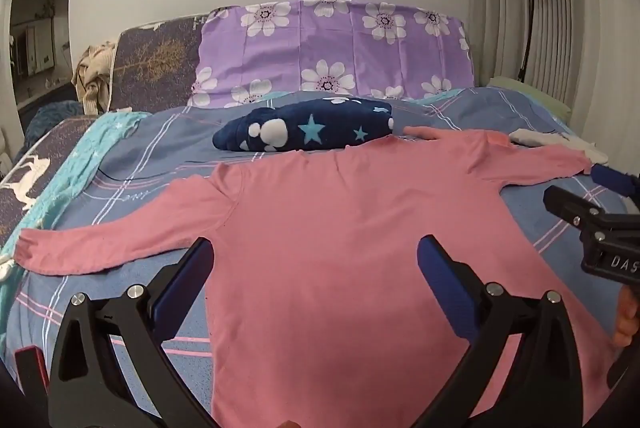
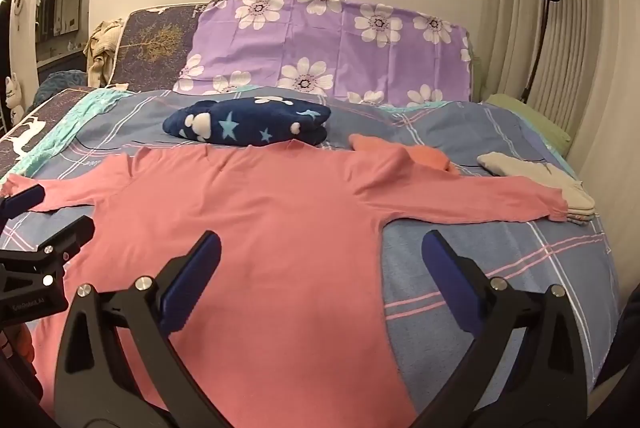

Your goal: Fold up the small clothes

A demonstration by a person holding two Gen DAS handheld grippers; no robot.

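A pink long-sleeved shirt (image 1: 328, 252) lies flat on the bed with both sleeves spread out; it also shows in the right wrist view (image 2: 256, 228). My left gripper (image 1: 316, 260) is open and empty, just above the shirt's left side near the armpit. My right gripper (image 2: 320, 256) is open and empty, above the shirt's right edge below the right sleeve. Each gripper shows at the edge of the other's view: the right gripper (image 1: 592, 200), the left gripper (image 2: 44, 216).
A folded navy star-print garment (image 1: 304, 126) lies beyond the collar. A folded orange piece (image 2: 404, 152) and folded grey-white clothes (image 2: 536, 180) lie at the right. A purple flowered pillow (image 1: 336, 48) stands at the headboard. A black lamp (image 2: 544, 28) and curtains are on the right.
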